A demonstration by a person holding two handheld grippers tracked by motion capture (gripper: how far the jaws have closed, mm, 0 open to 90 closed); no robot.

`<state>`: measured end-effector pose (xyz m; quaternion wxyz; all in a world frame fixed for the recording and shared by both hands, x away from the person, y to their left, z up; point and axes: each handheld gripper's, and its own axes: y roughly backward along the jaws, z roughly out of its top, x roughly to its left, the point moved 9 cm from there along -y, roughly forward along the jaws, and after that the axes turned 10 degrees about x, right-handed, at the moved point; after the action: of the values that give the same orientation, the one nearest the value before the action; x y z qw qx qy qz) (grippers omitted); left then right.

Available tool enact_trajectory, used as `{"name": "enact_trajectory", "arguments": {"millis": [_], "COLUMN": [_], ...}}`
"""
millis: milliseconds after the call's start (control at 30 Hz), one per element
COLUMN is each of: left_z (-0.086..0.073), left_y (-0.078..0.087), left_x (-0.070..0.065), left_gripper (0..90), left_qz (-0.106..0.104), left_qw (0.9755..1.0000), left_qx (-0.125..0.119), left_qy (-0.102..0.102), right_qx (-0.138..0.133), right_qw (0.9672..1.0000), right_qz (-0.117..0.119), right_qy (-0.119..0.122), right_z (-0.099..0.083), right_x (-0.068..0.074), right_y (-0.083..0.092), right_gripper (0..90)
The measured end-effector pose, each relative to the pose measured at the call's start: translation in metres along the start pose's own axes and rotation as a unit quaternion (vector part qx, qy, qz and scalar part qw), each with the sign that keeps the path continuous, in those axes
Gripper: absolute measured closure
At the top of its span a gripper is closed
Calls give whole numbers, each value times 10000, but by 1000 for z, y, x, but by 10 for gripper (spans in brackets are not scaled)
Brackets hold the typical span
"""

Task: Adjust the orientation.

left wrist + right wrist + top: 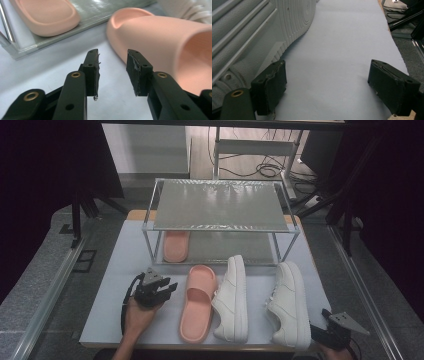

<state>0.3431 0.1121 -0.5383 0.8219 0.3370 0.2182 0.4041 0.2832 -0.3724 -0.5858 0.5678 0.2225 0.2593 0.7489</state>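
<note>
While one pink slide [175,246] already sat on the rack's lower shelf [225,247], its mate, the pink slipper [198,302], lay on the table [107,295] between the left gripper [161,288] and a white sneaker [231,299]. The slipper's long axis ran toward the rack, toe forward. The left gripper's jaws stood partly open and empty just beside it, presumably lining up a grasp; the right gripper [327,87] gaped wide, holding nothing.

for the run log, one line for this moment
left gripper open, empty | pink slipper on table | second slipper on rack shelf | right gripper open
</note>
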Motion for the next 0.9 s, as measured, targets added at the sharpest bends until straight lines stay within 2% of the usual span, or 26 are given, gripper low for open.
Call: {"name": "enact_trajectory", "arguments": {"millis": [200,233,467,733,900], "left_z": [-1,-1,0,7,10], "left_y": [10,12,10,4,-4], "left_x": [-11,-16,-30,-42,-45], "left_gripper": [596,593,582,579,595], "left_qz": [-193,-309,-475,-555,-515], "left_qw": [9998,9995,9988,9983,9984], "left_qx": [-61,-93,-76,-38,57], "left_qy": [12,25,-85,-196,-231], "right_qx": [2,2,2,-1,8], "right_qw": [10000,10000,10000,10000,10000], "right_qz": [0,-1,0,-1,5], "right_qy": [0,0,-6,4,14], "right_z": [0,0,0,0,0], "right_x": [0,0,0,0,0], "right_y": [0,0,0,0,0], "right_gripper": [155,154,155,155,155]}}
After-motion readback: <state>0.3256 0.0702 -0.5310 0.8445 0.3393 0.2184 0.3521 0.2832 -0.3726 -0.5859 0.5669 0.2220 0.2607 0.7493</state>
